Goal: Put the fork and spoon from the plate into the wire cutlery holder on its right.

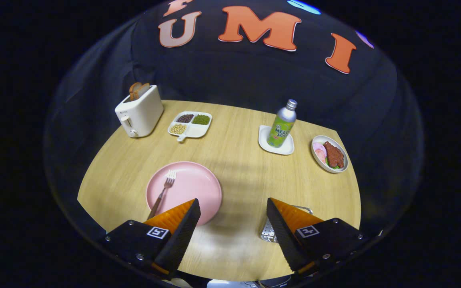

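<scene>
The round light-wood counter (230,160) carries everything here. Above its near edge hangs the black tool (230,218), looking down and forward across the wood; its 2 orange-and-black fingers (182,228) stand wide apart with nothing between them but bare counter.

Just beyond the left finger lies the round pink plate (192,186), its near edge hidden behind that fingertip. On the plate rests the silver fork with a dark handle (163,192), tines pointing away from the tool and handle running back under the left finger. The spoon cannot be made out on the plate.

Behind the right finger, touching the counter, sits the silver wire cutlery holder (269,231), mostly hidden, so its contents cannot be told.

Farther off, from big to small: a white toaster with 2 slices of bread (139,111) at the far left, a white divided tray of beans and grains (189,125) beside it, a green and silver bottle (281,124) standing upright on a white square coaster (275,147), and a small white dish of meat and vegetables (329,154) at the far right.
</scene>
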`<state>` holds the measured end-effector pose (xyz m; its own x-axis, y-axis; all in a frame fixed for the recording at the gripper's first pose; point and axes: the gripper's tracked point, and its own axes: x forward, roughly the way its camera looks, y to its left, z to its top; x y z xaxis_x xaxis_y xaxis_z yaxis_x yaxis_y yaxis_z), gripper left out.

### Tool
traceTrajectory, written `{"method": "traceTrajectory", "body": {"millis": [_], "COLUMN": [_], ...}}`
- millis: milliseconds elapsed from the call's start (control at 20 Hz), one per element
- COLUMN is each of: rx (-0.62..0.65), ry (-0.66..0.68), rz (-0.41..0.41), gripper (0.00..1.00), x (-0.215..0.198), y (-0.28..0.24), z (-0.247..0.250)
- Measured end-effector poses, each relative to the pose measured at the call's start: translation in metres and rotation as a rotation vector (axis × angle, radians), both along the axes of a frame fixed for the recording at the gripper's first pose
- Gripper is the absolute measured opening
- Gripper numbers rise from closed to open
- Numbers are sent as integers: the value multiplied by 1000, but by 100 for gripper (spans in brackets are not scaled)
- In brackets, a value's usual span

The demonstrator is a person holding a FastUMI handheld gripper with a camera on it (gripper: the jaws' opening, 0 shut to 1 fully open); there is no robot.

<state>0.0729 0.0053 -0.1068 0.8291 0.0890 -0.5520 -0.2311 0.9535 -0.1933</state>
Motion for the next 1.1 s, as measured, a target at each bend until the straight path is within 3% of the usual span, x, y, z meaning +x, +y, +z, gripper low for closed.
{"method": "traceTrajectory", "body": {"millis": [300,750,850,900,1100], "rx": [50,74,92,94,80], "ry": [-16,-8,-12,-10,-6], "rz": [71,13,-3,-6,-4], "gripper": [100,100,94,85,69], "x": [-3,22,27,28,30], "y": [83,123,127,128,136], "z": [-43,-97,-106,-111,-128]}}
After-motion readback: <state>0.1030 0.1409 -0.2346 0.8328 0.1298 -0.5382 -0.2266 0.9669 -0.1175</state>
